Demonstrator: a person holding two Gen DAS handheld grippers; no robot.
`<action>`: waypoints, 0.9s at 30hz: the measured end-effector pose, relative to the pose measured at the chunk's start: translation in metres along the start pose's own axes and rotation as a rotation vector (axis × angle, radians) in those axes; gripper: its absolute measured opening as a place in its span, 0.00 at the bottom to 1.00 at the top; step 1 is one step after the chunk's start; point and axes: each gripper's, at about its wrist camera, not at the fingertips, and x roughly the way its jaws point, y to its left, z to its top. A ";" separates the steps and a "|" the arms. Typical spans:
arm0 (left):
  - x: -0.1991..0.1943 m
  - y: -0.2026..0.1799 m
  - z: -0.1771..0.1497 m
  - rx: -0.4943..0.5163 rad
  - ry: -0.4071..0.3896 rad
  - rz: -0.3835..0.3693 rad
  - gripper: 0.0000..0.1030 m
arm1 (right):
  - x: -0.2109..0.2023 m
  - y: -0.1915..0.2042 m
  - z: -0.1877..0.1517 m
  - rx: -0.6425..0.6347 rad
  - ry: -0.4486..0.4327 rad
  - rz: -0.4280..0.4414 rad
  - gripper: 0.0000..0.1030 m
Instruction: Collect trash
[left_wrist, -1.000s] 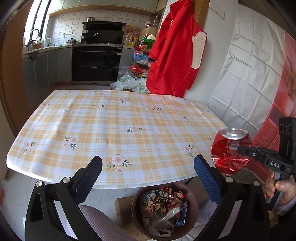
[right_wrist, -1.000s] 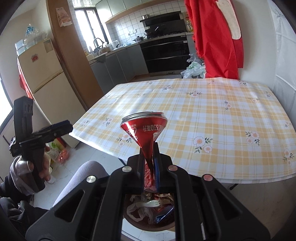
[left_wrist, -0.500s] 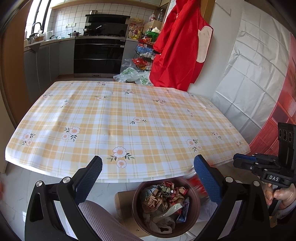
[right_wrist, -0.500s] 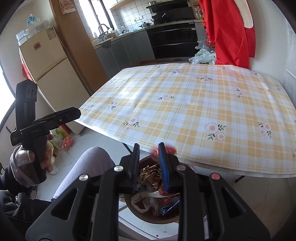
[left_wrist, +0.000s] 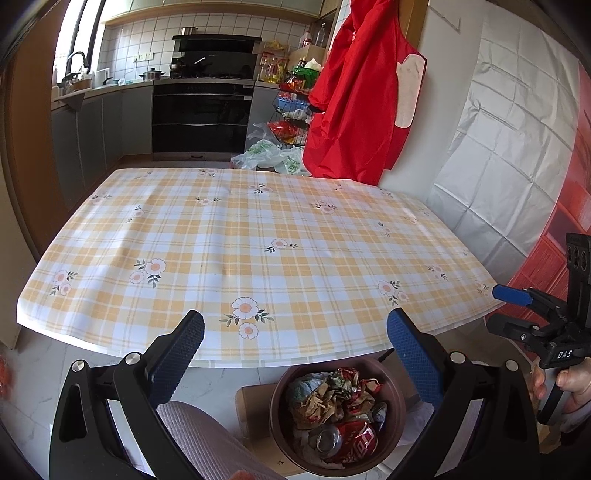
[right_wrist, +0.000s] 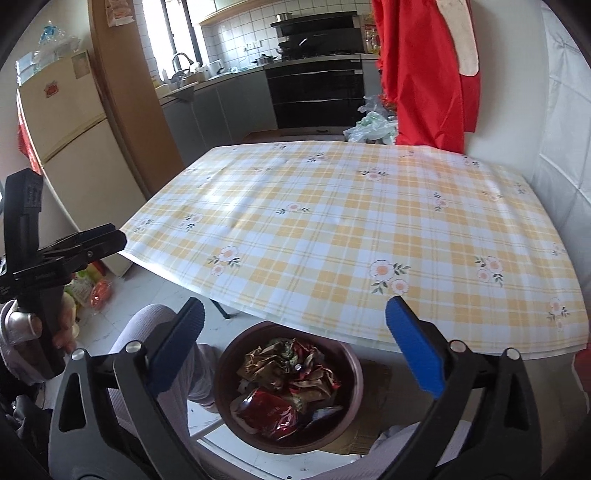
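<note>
1. You held the right hand-held gripper (right_wrist: 293, 328) released, its blue pads spread wide with nothing between them; the left hand-held gripper (left_wrist: 295, 334) was equally spread and empty.
2. The crushed red soda can (left_wrist: 347, 441) lay in the brown trash bin (left_wrist: 275, 406) on the floor, just under the near edge of the desk (left_wrist: 258, 236); it rested on crumpled wrappers (left_wrist: 332, 393), lying on its side with its silver top turned towards the bin's left wall.
3. The bin sat directly below and between both pairs of pads, so neither hand was clearly nearer; judging by the bare checked tablecloth, any next piece of trash lay outside both views.
4. The left wrist view showed the can's silver end and the right hand-held gripper off to the right, beyond the desk corner; the right wrist view showed only the can's red side (right_wrist: 267, 413), plus the fridge (right_wrist: 62, 147) and bags on the floor (right_wrist: 92, 288) that the other camera missed.
</note>
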 end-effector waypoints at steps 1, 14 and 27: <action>0.000 0.000 0.000 0.002 0.000 0.000 0.94 | 0.000 0.000 0.000 0.001 0.002 -0.010 0.94; -0.041 -0.027 0.033 0.077 -0.113 -0.009 0.94 | -0.047 0.010 0.031 0.011 -0.134 -0.153 0.94; -0.101 -0.066 0.073 0.201 -0.292 0.072 0.94 | -0.115 0.019 0.061 0.047 -0.295 -0.221 0.94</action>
